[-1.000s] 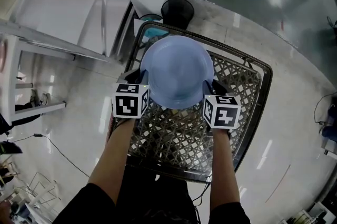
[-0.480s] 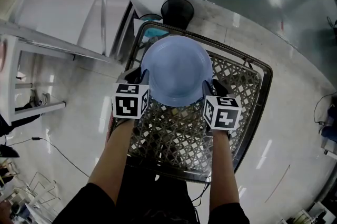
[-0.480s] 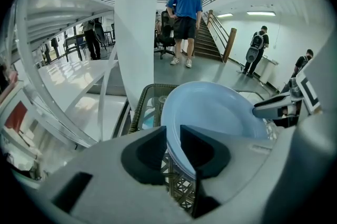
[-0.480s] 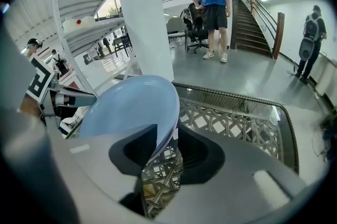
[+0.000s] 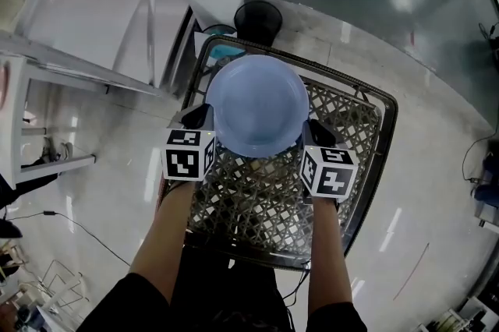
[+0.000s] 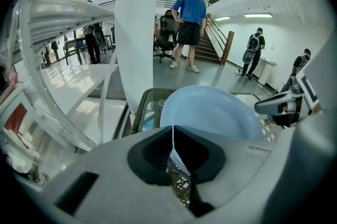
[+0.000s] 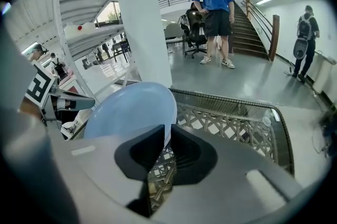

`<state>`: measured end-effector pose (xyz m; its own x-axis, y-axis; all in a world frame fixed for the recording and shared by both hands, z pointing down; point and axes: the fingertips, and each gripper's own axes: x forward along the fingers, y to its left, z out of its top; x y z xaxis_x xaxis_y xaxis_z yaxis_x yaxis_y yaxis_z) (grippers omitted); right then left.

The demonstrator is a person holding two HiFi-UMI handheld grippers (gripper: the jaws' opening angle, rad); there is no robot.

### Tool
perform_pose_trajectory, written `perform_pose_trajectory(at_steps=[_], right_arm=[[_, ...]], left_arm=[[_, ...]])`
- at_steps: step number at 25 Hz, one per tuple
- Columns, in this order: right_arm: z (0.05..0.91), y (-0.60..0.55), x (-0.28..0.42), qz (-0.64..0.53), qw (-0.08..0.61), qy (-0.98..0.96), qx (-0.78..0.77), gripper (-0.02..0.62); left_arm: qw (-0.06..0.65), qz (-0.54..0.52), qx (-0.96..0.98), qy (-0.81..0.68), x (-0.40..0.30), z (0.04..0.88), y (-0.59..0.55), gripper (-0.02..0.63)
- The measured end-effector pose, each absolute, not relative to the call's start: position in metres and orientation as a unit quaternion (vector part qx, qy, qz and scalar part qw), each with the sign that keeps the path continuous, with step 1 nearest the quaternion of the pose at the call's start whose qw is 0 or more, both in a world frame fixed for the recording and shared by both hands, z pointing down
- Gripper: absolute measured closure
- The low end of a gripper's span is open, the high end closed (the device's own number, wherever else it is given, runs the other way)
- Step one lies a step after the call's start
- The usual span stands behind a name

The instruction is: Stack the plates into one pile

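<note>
My left gripper (image 5: 204, 118) is closing its jaws on the left rim of the pale blue plate (image 5: 257, 104), and the thin edge is pinched between them. My right gripper (image 5: 310, 132) is closing the same way on the plate's right rim. Between the two, the plate sits level, face up, over the far left part of the woven wicker table (image 5: 360, 128).

Smooth matt plate (image 5: 257, 106) over woven wicker table (image 5: 265, 190) (glossy floor (image 5: 425, 167)).
</note>
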<state>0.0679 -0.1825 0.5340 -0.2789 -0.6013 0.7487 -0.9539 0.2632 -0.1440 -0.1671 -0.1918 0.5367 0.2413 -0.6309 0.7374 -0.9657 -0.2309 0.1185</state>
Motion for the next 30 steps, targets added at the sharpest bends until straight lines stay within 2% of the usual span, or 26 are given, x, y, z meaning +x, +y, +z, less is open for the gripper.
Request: perform_pose_trajectory(at_steps=[5, 30], right_arm=[[0.528, -0.177, 0.069, 0.301, 0.286, -0.741, 0.528, 0.589], [0.455, -0.147, 0.051, 0.247, 0.202, -0.785, 0.531, 0.586]], left_arm=[[0.29, 0.278, 0.734, -0.548, -0.168, 0.531, -0.186, 0.609], [0.238, 0.196, 0.782, -0.541, -0.16, 0.457, -0.159, 0.604]])
